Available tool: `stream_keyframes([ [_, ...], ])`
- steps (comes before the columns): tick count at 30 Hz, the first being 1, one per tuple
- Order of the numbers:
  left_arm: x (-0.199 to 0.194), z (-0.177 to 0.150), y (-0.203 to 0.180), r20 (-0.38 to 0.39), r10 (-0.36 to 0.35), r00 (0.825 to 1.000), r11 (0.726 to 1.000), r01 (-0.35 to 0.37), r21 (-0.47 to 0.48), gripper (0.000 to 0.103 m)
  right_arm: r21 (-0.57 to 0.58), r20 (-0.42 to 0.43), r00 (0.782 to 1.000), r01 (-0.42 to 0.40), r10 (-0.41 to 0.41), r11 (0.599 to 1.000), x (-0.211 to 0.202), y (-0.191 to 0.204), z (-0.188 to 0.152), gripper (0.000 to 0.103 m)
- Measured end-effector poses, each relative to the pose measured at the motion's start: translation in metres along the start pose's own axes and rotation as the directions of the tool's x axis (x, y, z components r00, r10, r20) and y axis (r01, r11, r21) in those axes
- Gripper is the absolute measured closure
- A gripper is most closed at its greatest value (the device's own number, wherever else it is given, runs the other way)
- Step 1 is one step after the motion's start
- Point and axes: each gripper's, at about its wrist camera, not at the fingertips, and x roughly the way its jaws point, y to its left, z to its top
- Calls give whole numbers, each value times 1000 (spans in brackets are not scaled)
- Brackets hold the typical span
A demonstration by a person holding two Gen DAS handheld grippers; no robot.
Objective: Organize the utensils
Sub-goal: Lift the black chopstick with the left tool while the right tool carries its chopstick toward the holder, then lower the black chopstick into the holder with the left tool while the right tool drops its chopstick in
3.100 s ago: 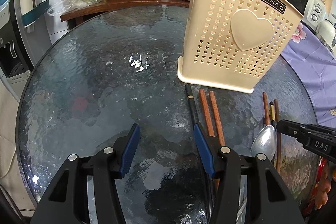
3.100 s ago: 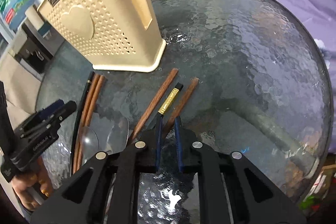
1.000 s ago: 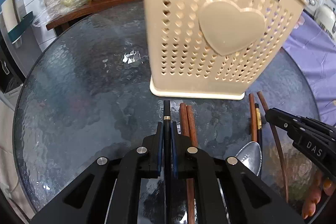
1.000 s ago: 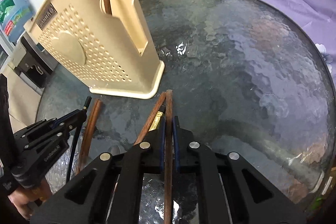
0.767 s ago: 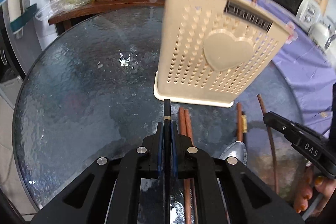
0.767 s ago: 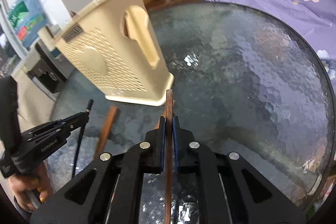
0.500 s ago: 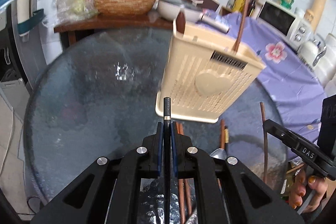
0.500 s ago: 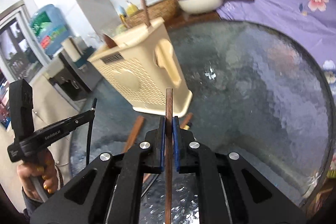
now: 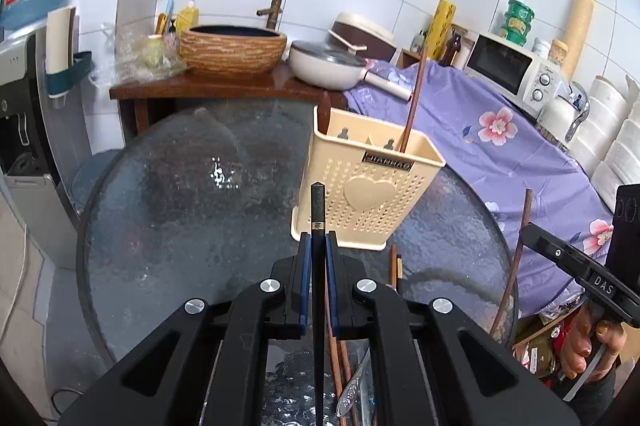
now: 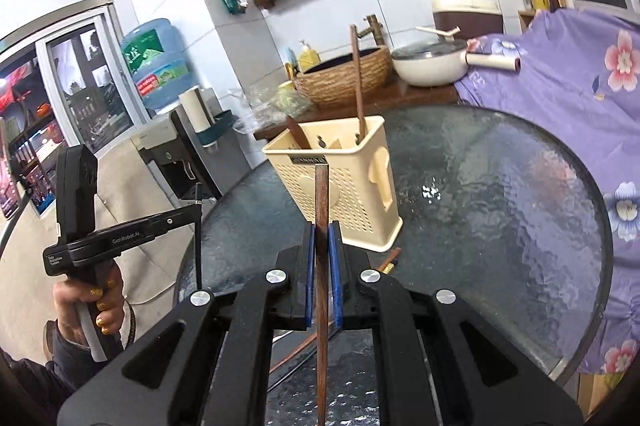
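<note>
My left gripper [image 9: 316, 246] is shut on a black chopstick [image 9: 318, 210], lifted above the glass table [image 9: 168, 210]. My right gripper [image 10: 321, 234] is shut on a brown wooden chopstick [image 10: 321, 194], also lifted; it shows at the right of the left wrist view [image 9: 516, 262]. The cream perforated utensil holder [image 9: 372, 194] stands on the table ahead of both grippers, with a brown chopstick [image 9: 414, 106] and a dark wooden handle [image 10: 298, 132] standing in it. More chopsticks [image 9: 394, 266] and a clear spoon [image 9: 354, 390] lie on the table below.
A wooden counter [image 9: 224, 86] behind the table carries a woven basin [image 9: 234, 48] and a white pan [image 9: 332, 66]. A purple floral cloth [image 9: 500, 130] covers the surface at right, with a microwave [image 9: 512, 72]. A water dispenser [image 9: 24, 106] stands at left.
Both grippers closed on chopsticks lying on the table, then rose high above it, so the holder now looks smaller and farther below.
</note>
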Motion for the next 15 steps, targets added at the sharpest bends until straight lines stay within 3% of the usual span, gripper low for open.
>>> stream_keyframes([
  [15,-26,15,-10,72,3,997,999,-7,43,96,-70,40,999,6,-3,998,-18,24,21,95],
])
